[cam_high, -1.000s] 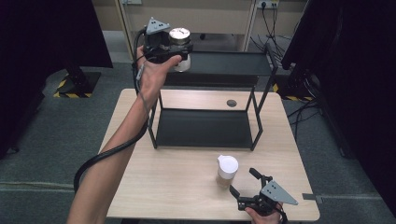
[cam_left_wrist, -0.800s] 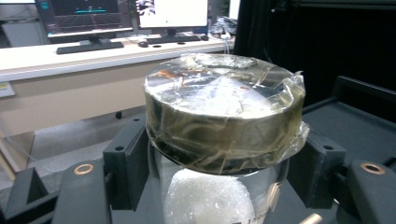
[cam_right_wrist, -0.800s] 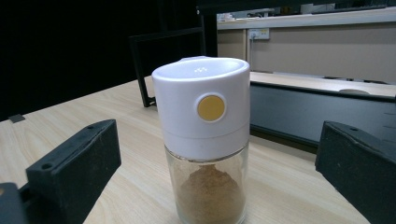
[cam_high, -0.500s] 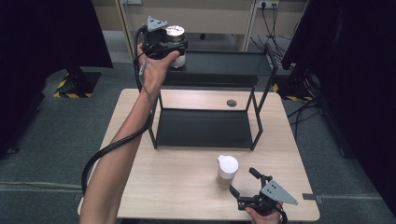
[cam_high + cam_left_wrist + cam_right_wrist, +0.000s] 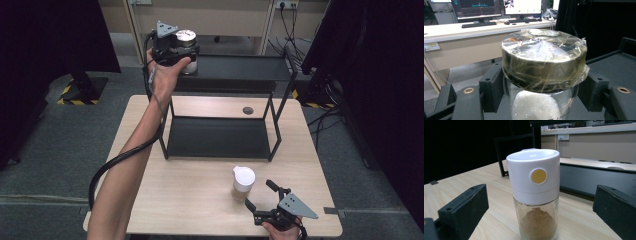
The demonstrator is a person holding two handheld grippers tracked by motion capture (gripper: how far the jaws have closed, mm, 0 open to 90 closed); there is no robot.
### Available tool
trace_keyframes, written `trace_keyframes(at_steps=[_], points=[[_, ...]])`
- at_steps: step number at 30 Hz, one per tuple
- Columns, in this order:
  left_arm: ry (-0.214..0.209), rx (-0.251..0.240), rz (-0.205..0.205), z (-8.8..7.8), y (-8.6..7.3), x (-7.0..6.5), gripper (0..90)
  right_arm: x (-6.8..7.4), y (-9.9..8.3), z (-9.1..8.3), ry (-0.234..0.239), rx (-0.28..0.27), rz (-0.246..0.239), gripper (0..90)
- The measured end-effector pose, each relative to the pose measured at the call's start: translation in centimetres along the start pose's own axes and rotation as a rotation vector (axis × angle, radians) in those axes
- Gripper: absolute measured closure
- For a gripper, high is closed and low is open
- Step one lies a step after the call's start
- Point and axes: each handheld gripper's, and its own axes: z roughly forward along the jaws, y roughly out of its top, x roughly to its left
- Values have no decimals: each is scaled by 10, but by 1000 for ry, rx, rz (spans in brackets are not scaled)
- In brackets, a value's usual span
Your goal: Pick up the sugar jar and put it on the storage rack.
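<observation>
At the far left of the high view, the left gripper (image 5: 181,54) was raised at the left end of the black shelf rack (image 5: 235,75), level with its top shelf, its fingers clamped on a glass jar (image 5: 188,50). Whether the jar's base rested on that shelf could not be told. In the left gripper view the jar (image 5: 544,75) sat between the two black fingers, which pressed on its glass body just below a round lid wrapped in clear film (image 5: 541,56), with something white showing inside the glass. The rack stood on the far half of the pale wooden counter (image 5: 195,200). Further right, near the counter's front edge, a spice shaker (image 5: 243,183) with a white cap stood upright. Just to its right and nearer the front edge, the right gripper (image 5: 262,195) was held low over the counter, its fingers apart and aimed at the shaker. In the right gripper view the shaker (image 5: 535,195) stood in the gap between the open fingers, touching neither, brown powder filling its lower glass part.
</observation>
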Motion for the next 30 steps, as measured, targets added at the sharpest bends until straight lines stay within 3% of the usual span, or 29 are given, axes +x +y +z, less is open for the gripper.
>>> trace_keyframes(at_steps=[4, 9, 12, 19, 30], points=[[10, -9, 3, 0, -3, -2, 299, 1, 0, 0, 2, -3, -7, 4], [21, -33, -70, -2, -7, -2, 85, 0, 0, 0, 0, -2, -4, 4], [34, -36, -68, -5, -7, -5, 0, 1, 0, 0, 1, -3, -6, 4], [43, -39, -90, -11, -5, -6, 0, 2, 0, 1, 3, 0, -5, 3], [41, -43, -84, -26, -5, -8, 3, 2, 0, 1, 3, 0, -6, 3]])
